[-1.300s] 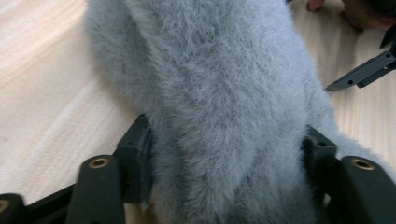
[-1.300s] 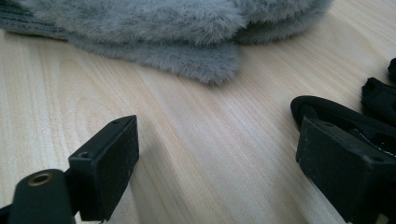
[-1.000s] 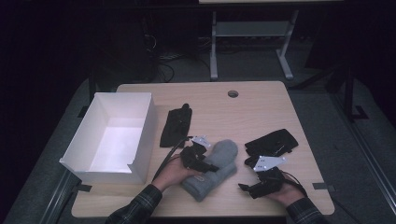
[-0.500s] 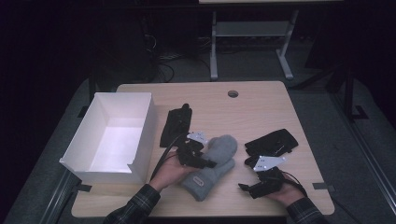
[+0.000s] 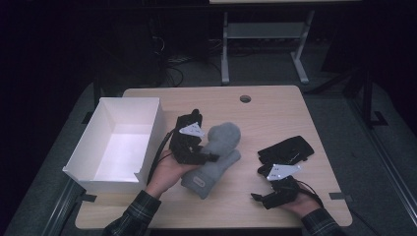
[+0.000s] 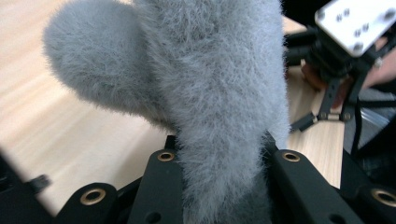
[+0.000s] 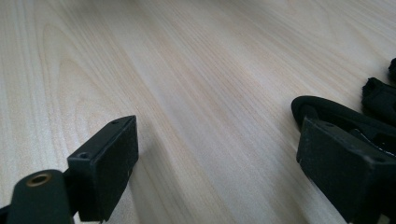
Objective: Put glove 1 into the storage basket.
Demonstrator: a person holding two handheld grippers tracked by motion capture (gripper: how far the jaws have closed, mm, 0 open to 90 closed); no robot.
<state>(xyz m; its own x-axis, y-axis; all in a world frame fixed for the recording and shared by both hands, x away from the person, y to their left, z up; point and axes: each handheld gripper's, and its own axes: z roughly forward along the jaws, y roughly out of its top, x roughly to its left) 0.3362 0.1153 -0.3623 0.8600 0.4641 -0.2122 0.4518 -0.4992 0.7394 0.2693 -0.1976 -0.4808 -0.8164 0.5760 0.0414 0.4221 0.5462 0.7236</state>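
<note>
A fluffy grey mitten (image 5: 216, 155) sits between the two black jaws of the left gripper (image 5: 209, 156), which press into its fur from both sides, so the gripper has hold of it. In the left gripper view the mitten (image 6: 219, 107) rises straight up from between the jaws, its thumb sticking out to the left above the wooden table (image 6: 70, 126). In the high view the mitten's rounded end points away from the person, and its cuff end hangs low over the table's near part; whether the cuff touches the wood cannot be told.

The left hand (image 5: 169, 169) comes in from the bottom, palm up under the gripper, with a plaid sleeve (image 5: 133, 216) behind it. The right gripper (image 5: 260, 196) lies low at the near right of the table, held in the right hand (image 5: 300, 201). Its jaws stand wide apart with only bare wood between them, gripping nothing. A black glove (image 5: 286, 150) lies just beyond it. A white box (image 5: 147, 123) stands at the left of the table.

Compared with a second ago, the left gripper's jaws have just been closing on the mitten, and the mitten's far end now sits higher and farther from the person. The right gripper is where it was.
</note>
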